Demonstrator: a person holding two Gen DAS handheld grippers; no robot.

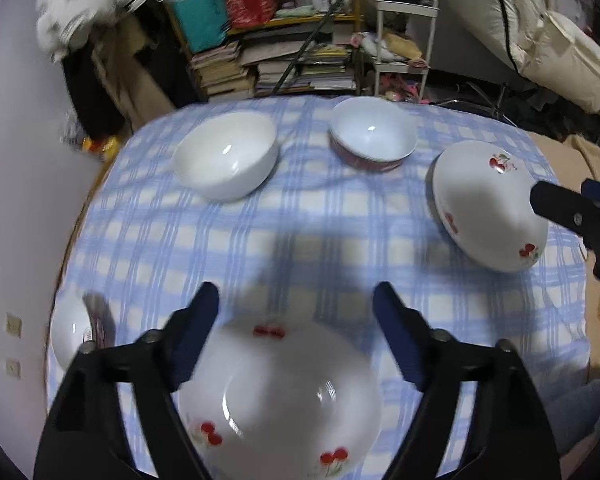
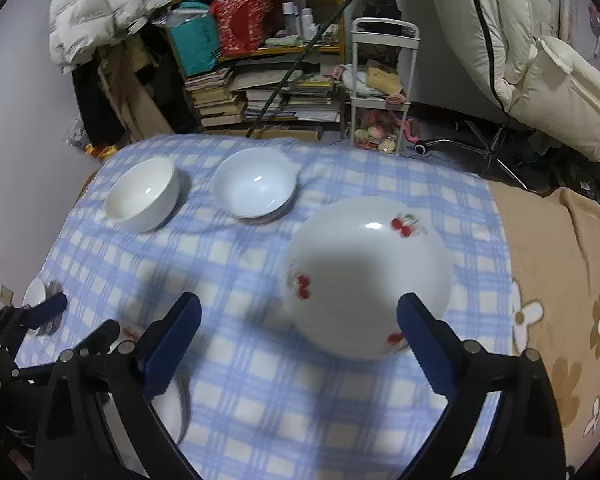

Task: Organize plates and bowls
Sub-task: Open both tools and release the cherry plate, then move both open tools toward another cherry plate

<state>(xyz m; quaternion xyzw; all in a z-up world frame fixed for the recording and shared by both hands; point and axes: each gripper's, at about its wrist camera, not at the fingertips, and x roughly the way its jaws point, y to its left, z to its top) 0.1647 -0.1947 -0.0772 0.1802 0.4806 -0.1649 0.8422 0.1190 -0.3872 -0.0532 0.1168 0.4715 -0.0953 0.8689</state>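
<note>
Fingers of the left gripper (image 1: 296, 300) stand wide apart, holding nothing, poised above the near cherry plate (image 1: 280, 396), a deep white dish with red cherry prints that lies upright on the checked cloth (image 1: 300, 216) at the near edge of the bench. The right gripper (image 2: 298, 312) is likewise spread wide and empty, hovering over the second cherry plate (image 2: 368, 276), whose near rim sits between the blue pads, the right one close against its edge; whether it touches cannot be told. From the left wrist view this second cherry plate (image 1: 488, 204) lies to the right of and beyond the near cherry plate, with one right finger (image 1: 556, 204) reaching in over its rim. Beyond the near cherry plate, at the far side of the cloth, stands a plain white bowl (image 1: 228, 156), and right of it a red-sided bowl (image 1: 372, 138) with a pale inside; both are empty and well apart from each other. Left of the near cherry plate, at the cloth's edge, sits a small white bowl (image 1: 70, 332), partly hidden behind the left gripper's body. Past the bench stand a shelf with stacked books (image 1: 224, 68), a white trolley (image 1: 404, 36) and a padded cream chair (image 1: 540, 28). A flower-patterned brown blanket (image 2: 560, 280) lies right of the cloth.
</note>
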